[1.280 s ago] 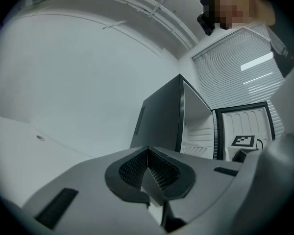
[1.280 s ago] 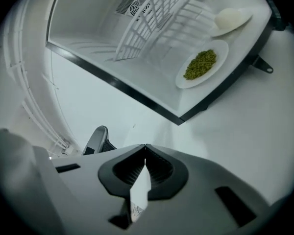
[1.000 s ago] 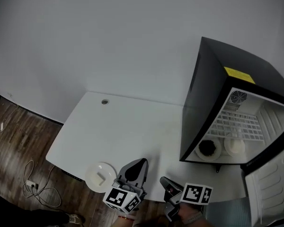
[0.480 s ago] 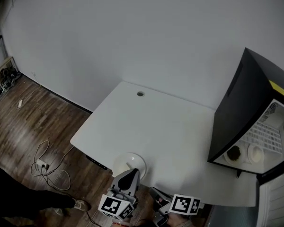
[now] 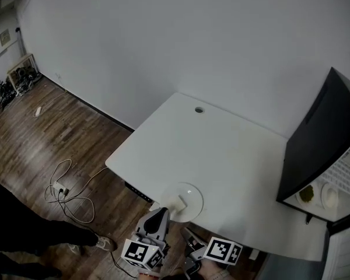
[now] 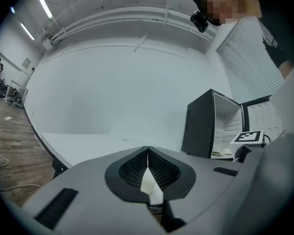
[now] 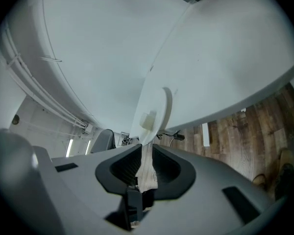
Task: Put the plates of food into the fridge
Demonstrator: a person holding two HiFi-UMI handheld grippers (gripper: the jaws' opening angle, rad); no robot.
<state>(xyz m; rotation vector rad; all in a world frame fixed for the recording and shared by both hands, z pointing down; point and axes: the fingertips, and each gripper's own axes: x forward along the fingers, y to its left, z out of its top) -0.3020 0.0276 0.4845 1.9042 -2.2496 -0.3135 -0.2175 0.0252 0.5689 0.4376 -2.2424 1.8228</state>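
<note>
A round white plate with a smooth, glossy rim is sitting right at the near edge of the table, carrying one small pale block of food. The table is a flat, matte white slab with rounded corners and a small round hole near its far side.

Just near of the plate, both grippers are hovering off the table's edge, pointing away from the person. The left gripper is aiming at the plate's near rim, its ribbed dark jaws pressed together tip to tip with nothing pinched. The right gripper is lying a little further right and lower; its jaws are opening, showing only a narrow slit between them, and nothing is sitting in that slit. In the right gripper view the plate's rim is showing just beyond the tips.

At the far right, a boxy black fridge is standing open on the table, with a white wire shelf and two more plates resting side by side inside. The broad stretch of table between the near plate and the fridge is lying bare. To the left, a wood-plank floor is showing, with a loose cable curling on it.
</note>
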